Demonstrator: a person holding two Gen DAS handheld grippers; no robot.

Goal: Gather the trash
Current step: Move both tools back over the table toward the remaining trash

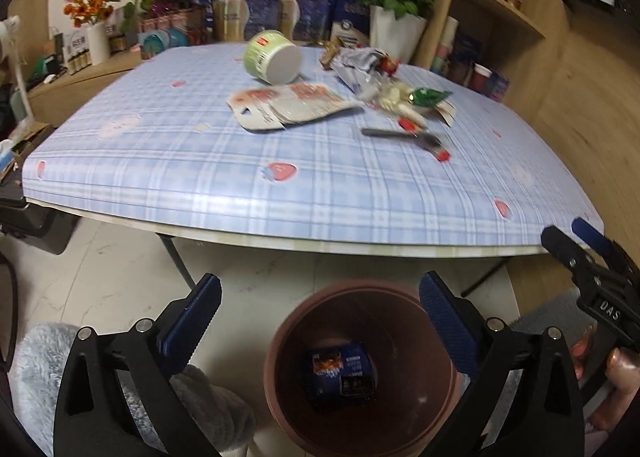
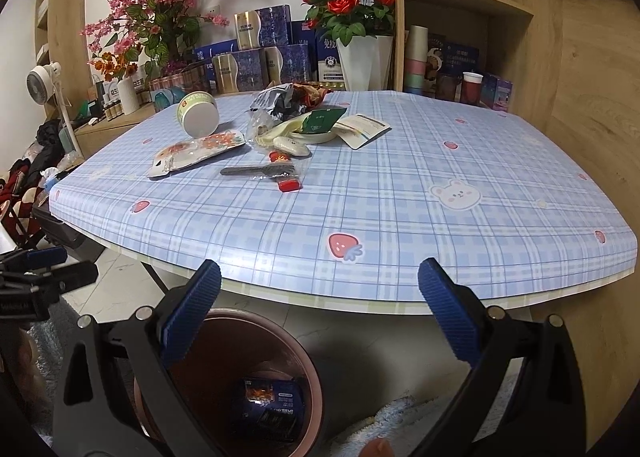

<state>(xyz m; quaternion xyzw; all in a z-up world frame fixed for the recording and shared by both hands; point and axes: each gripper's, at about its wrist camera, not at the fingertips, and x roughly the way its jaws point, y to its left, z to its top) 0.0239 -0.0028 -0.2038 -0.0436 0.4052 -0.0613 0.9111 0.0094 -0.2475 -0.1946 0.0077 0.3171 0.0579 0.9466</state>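
Observation:
A brown bin [image 1: 276, 361] stands on the floor in front of the table, and a blue packet [image 1: 342, 375] lies at its bottom. My left gripper [image 1: 320, 289] hangs over the bin, open and empty. My right gripper [image 2: 320, 277] is open and empty too, at the table's front edge with the bin [image 2: 308, 369] below it to the left. On the table lie a tipped green cup [image 1: 272, 57], a flat white and red pouch [image 1: 292, 105], a crumpled silver wrapper [image 1: 360, 65], a green packet [image 1: 430, 95] and a dark utensil [image 1: 400, 133].
The table [image 1: 200, 185] has a blue checked cover. Behind it stand flower pots [image 2: 360, 53] and blue boxes [image 2: 256, 69]; wooden shelves [image 2: 460, 5] rise at the right. A fan [image 2: 44, 81] is at the left. A grey fluffy rug [image 1: 44, 361] lies by the bin.

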